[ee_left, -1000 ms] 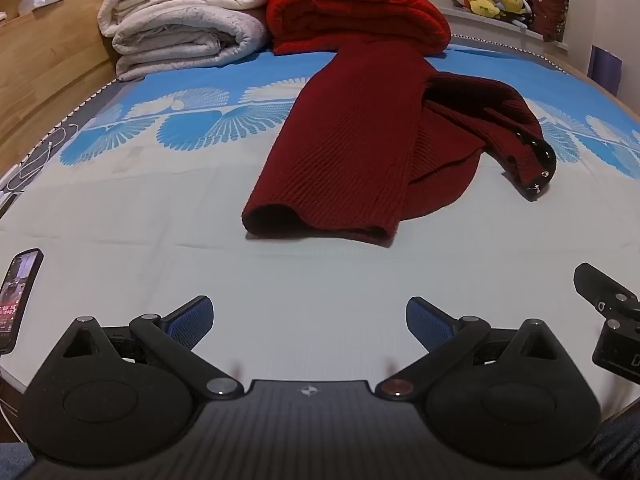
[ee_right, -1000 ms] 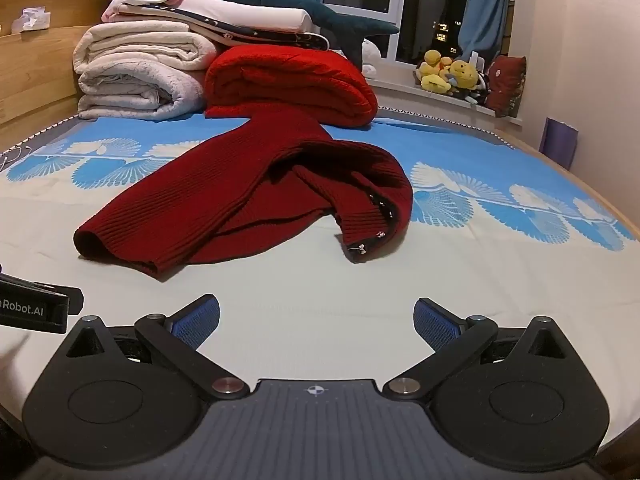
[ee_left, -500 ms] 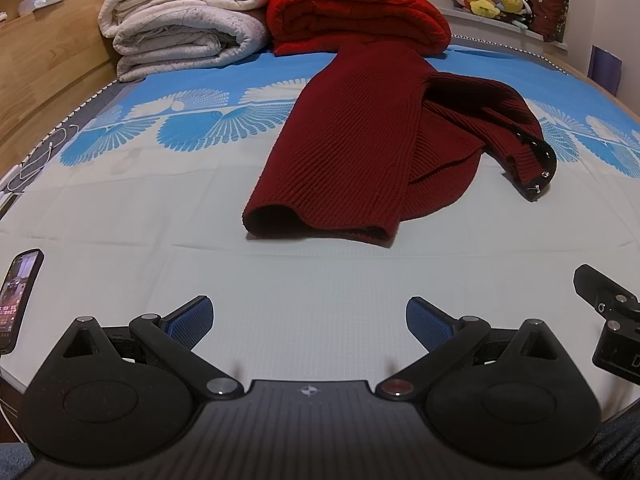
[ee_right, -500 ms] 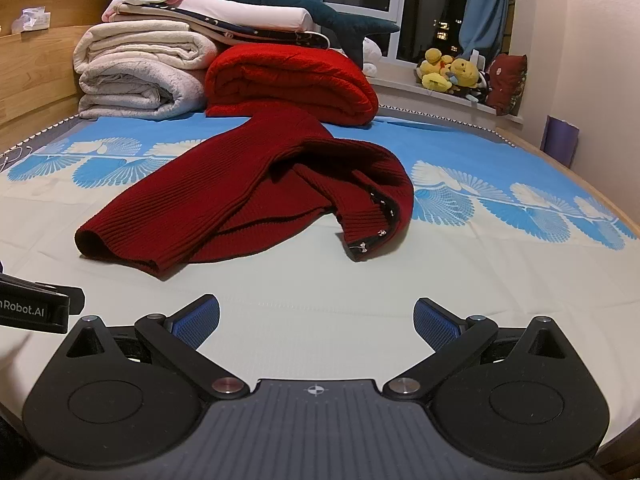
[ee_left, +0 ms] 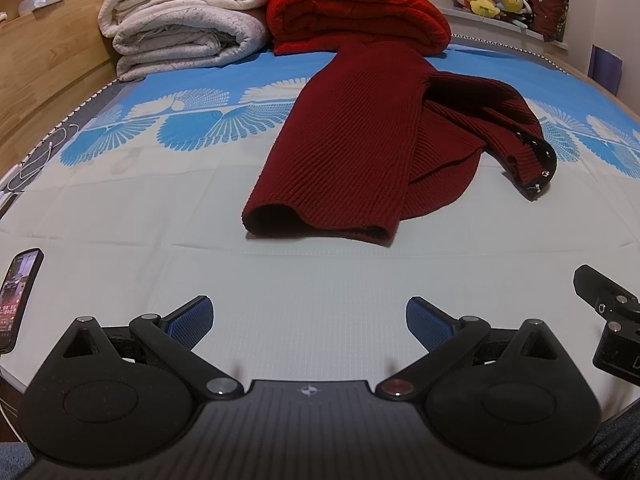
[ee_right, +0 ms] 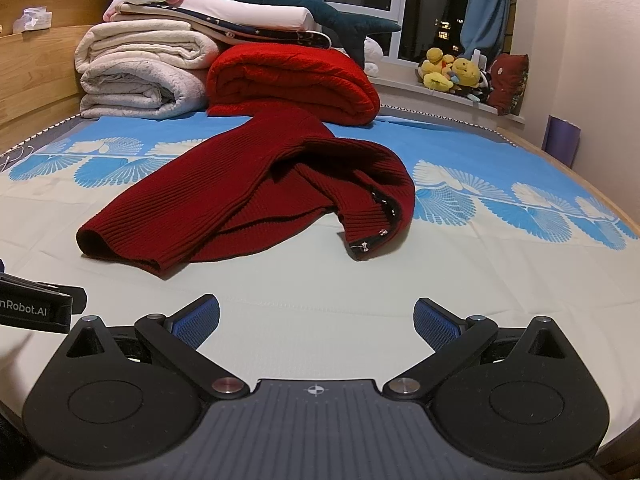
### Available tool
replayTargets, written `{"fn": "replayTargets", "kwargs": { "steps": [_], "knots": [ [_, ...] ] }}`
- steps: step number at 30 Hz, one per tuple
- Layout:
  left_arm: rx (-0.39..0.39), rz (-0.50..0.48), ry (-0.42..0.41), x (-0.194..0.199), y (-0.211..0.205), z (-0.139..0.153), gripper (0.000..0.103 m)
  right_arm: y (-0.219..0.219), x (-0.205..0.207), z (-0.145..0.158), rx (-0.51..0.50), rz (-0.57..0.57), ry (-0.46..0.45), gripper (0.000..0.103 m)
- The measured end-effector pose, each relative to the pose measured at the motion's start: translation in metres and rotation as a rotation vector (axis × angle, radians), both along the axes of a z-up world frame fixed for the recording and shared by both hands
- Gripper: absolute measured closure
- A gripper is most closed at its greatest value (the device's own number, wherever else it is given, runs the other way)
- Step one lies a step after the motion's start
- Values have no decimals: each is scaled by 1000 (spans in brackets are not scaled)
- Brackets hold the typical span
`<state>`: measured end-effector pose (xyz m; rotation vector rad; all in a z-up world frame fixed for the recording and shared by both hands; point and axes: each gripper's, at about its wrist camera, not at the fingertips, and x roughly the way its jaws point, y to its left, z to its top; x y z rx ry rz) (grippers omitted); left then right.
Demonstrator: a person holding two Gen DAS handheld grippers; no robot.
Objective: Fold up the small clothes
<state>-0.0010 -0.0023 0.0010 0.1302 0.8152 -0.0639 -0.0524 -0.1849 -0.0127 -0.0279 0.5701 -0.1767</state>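
Observation:
A dark red ribbed knit garment (ee_left: 360, 152) lies crumpled on the bed, one part folded over and a buttoned edge (ee_left: 536, 164) curling at its right. It also shows in the right wrist view (ee_right: 248, 196). My left gripper (ee_left: 308, 316) is open and empty, low over the pale sheet, short of the garment's near hem. My right gripper (ee_right: 316, 320) is open and empty, also short of the garment. Part of the right gripper body (ee_left: 612, 320) shows at the right edge of the left wrist view.
A rolled red blanket (ee_right: 292, 80) and stacked white quilts (ee_right: 144, 76) stand at the head of the bed behind the garment. A phone (ee_left: 18, 296) lies at the bed's left edge. Plush toys (ee_right: 452, 70) sit on the windowsill. A wooden headboard (ee_left: 44, 60) runs along the left.
Nothing has visibly changed apart from a slight shift of both cameras; both grippers stay open and the garment lies as before.

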Motion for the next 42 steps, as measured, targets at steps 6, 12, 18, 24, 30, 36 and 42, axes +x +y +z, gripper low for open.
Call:
{"fn": "replayTargets", "kwargs": {
  "steps": [6,12,18,24,30,36,42],
  "knots": [
    [0,-1,0,0,0,0,0,0,0,-1,0,0,1,1],
    [0,1,0,0,0,-1,0,0,1,-3,8,0,6,1],
    [1,0,-1,0,-1,-1,0,0,1,-3,9,1,9,1],
    [2,0,0,0,-1,-1,0,1,1,-3,10,0,10,1],
    [0,0,0,0,-1,-1,0,0,1,-4,11,2,11,1],
    [3,0,0,0,-2,-1,0,1,1,-4,11,2,12,1],
    [2,-1,1,0,-2,-2,0,0,2,-5,13,3,14,1]
  ]
}}
